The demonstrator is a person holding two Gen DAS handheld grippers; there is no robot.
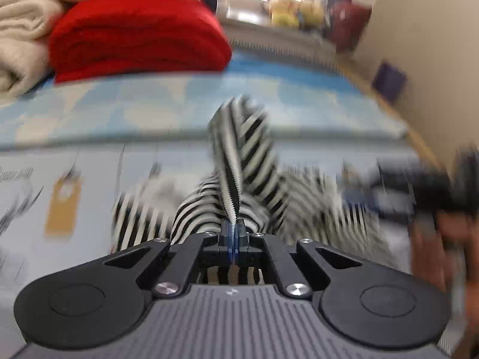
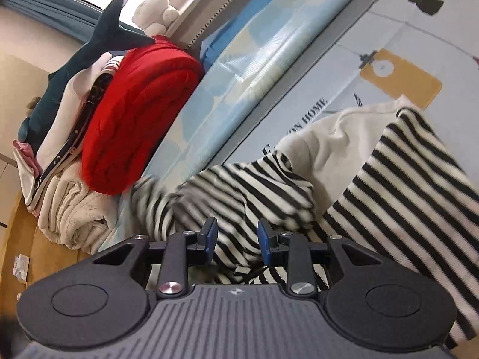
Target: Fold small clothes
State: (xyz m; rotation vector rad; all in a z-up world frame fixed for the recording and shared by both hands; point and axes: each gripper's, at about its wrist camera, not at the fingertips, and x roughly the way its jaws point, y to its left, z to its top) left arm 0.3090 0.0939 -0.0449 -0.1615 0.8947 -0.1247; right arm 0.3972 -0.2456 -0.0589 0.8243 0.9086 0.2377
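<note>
Left gripper [image 1: 233, 233] pressed together, pinching a ribbed edge of the striped top [image 1: 239, 161] and holding that fold up off the sheet [image 1: 89, 164]. Right gripper [image 2: 236, 236] spread partway, pads [image 2: 263, 236] clear of the cloth on either side, a bunched fold of the same top [image 2: 239, 191] lying between and beneath them. Black-and-white stripes throughout, with a plain cream panel [image 2: 335, 137] showing past the bunch and a flatter striped part [image 2: 404, 185] off to the right.

Pale sheet printed with a tan tag [image 2: 401, 80] and dark capitals; only "HOME" [image 2: 311, 110] readable (the word before it ends in "ON", the rest hidden by the top). Same tag [image 1: 63, 203] seen in the left view, badly blurred. Faint script at that view's left edge, too smeared to read.

Blue-patterned mat [image 2: 239, 68] beside the sheet. Beyond it a folded red blanket [image 1: 137, 36], a cream blanket [image 2: 74, 209], a dark star-printed strap [image 2: 80, 119] and a shark plush [image 2: 98, 48] on top. Soft toys [image 1: 287, 9] near the window, out of focus.
</note>
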